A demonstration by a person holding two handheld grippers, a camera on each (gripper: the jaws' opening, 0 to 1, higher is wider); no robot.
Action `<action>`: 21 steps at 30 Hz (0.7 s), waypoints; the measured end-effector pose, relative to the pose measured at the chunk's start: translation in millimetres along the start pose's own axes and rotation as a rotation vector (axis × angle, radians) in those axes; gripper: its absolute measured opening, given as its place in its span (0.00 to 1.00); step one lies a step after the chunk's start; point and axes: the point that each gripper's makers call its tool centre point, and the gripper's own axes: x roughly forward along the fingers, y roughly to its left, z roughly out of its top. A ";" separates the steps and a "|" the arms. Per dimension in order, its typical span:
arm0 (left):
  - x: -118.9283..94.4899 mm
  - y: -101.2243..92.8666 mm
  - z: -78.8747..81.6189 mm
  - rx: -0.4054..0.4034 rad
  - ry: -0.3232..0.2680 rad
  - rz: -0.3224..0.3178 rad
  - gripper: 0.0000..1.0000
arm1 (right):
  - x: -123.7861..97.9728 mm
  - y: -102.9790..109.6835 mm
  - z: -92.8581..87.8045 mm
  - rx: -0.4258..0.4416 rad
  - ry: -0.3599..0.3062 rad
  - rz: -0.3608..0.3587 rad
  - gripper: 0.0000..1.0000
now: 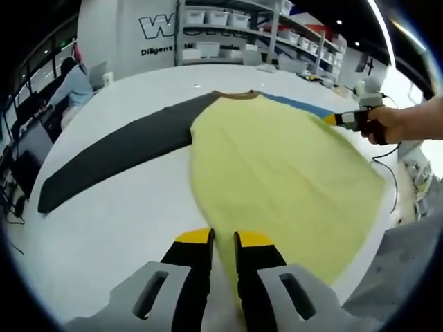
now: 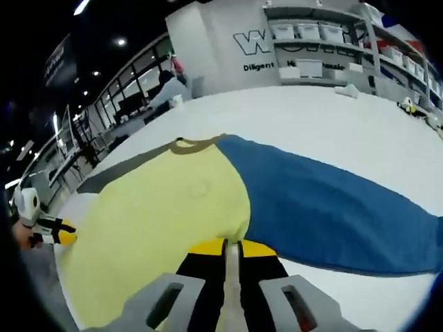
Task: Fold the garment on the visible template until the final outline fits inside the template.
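White table (image 1: 138,207) bearing one shirt (image 1: 277,166): yellow body near the front edge, gray sleeve and blue sleeve spread flat to either side.

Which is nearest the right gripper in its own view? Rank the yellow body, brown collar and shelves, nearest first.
1. Yellow body: at the right gripper, its edge between the fingertips.
2. Brown collar: mid-table, beyond the body, slightly left.
3. Shelves: far background, upper right, past the table.
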 end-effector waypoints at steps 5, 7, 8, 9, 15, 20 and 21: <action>2.1 -2.7 0.9 0.041 0.009 -0.003 0.02 | 1.1 0.5 0.1 -0.136 0.027 0.044 0.00; 2.1 -2.5 0.4 0.041 0.012 -0.003 0.02 | -4.2 -8.5 -2.5 -0.158 0.036 0.056 0.00; 2.0 -2.3 0.2 0.041 0.013 -0.001 0.02 | -6.1 -15.5 -1.0 -0.184 0.023 0.058 0.00; 1.4 -2.1 -0.4 0.042 0.014 0.001 0.02 | -7.3 -19.1 -1.5 -0.187 0.028 0.048 0.00; 1.0 -1.3 -1.2 0.030 0.015 0.006 0.02 | -19.2 -29.9 19.2 -0.225 -0.038 0.059 0.00; 0.9 -1.4 -1.1 0.030 0.014 0.006 0.02 | -3.4 -14.0 6.8 -0.315 0.035 0.119 0.09; 0.7 -1.4 -1.3 0.028 0.015 0.007 0.02 | -1.0 -13.6 -0.1 -0.379 0.073 0.120 0.04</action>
